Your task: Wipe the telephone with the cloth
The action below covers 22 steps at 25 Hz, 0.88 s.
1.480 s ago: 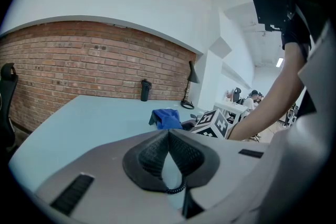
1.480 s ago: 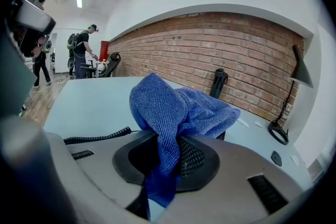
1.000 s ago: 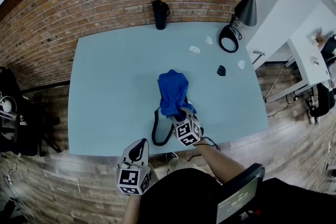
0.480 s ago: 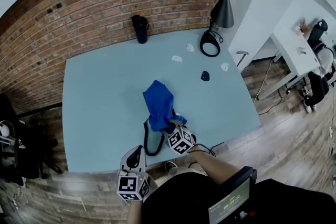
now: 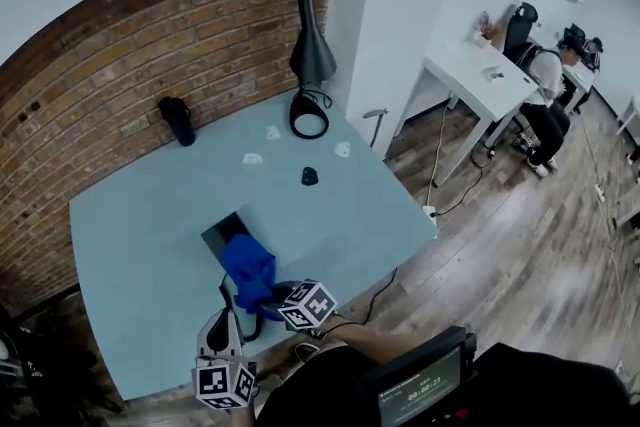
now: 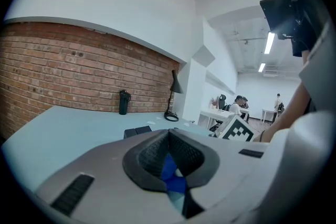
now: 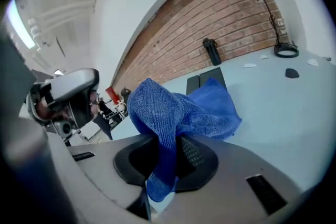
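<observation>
Cloth (image 5: 248, 267) on the telephone (image 5: 222, 233), near the surface's (image 5: 130, 215) front edge
Your right claw (image 7: 165, 159) grips the cloth for wiping; left claw (image 6: 170, 165), closed and empty, waits clear

Head view: looked steeply down on the table (image 5: 140, 215), wall (image 5: 130, 45) at top, near edge at bottom. Left gripper view: sat low at the near edge, faced across toward bottle (image 6: 123, 102) and lamp (image 6: 177, 86). Right gripper view: close behind the cloth (image 7: 173, 110), faced the same wall. Shared across all three: table, wall, bottle, lamp.
</observation>
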### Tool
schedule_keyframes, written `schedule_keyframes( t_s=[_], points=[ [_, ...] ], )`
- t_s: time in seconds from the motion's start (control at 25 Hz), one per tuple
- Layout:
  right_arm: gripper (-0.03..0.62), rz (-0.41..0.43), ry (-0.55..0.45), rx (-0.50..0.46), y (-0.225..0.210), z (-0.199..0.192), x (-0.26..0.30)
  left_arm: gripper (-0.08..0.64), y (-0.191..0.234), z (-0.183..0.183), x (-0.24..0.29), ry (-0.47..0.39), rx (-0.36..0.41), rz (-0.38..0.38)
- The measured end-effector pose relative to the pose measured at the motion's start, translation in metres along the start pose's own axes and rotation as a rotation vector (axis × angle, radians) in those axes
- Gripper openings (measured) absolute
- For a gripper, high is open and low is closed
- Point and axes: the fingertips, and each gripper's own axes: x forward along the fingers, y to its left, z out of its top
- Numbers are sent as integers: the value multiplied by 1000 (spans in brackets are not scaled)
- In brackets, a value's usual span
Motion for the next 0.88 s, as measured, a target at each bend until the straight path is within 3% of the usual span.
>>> schedule_keyframes(
  t_s=[0.36, 0.88],
  points=[
    [72, -39, -172, -131, 32, 52, -38, 18, 6, 8, 11, -40, 23, -49],
    [72, -61, -231, -178, 52, 65, -52, 18, 6, 11, 12, -51, 46, -87]
  ],
)
